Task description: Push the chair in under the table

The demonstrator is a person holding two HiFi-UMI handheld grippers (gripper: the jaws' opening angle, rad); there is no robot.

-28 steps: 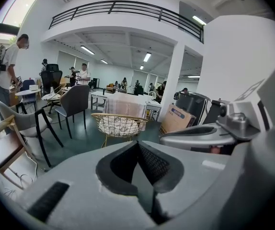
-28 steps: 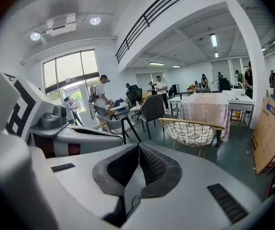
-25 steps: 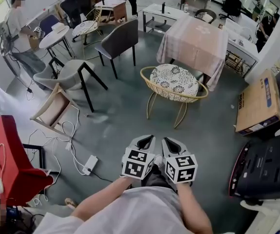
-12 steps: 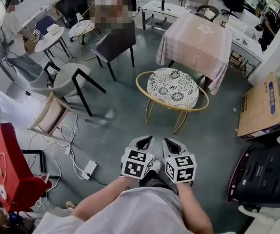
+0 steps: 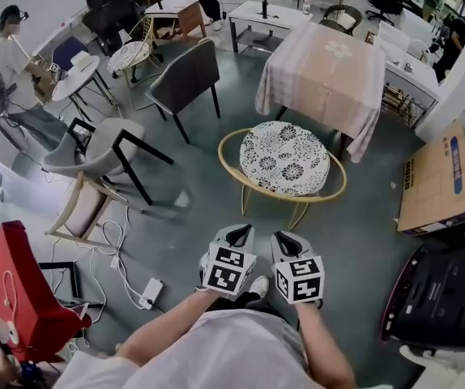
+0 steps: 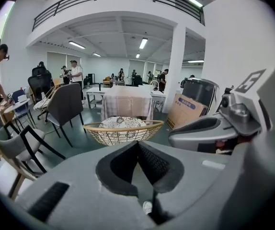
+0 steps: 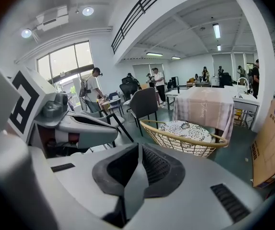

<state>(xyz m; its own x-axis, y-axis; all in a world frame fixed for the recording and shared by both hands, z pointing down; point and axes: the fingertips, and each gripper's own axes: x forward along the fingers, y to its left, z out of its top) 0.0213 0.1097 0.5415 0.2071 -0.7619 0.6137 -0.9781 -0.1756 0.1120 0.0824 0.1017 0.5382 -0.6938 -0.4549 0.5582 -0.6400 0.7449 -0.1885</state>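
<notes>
A round wicker chair (image 5: 283, 159) with a gold frame and a black-and-white patterned cushion stands in front of a table (image 5: 327, 67) draped in a pale pink cloth. Both gripper views show the same chair (image 6: 123, 128) (image 7: 186, 134) with the table (image 6: 126, 101) (image 7: 206, 105) behind it. My left gripper (image 5: 241, 237) and right gripper (image 5: 287, 241) are side by side, both shut and empty, a short way short of the chair's near rim. In each gripper view the jaws (image 6: 137, 145) (image 7: 138, 147) meet with nothing between them.
A dark grey chair (image 5: 185, 75) and a light grey chair (image 5: 103, 146) stand to the left. Cables and a power strip (image 5: 151, 292) lie on the floor at left. A cardboard box (image 5: 440, 178) and a black machine (image 5: 439, 290) stand at right. People are at the far tables.
Both grippers have come forward together toward the wicker chair, which now sits closer and lower in the head view. Their jaws stay shut.
</notes>
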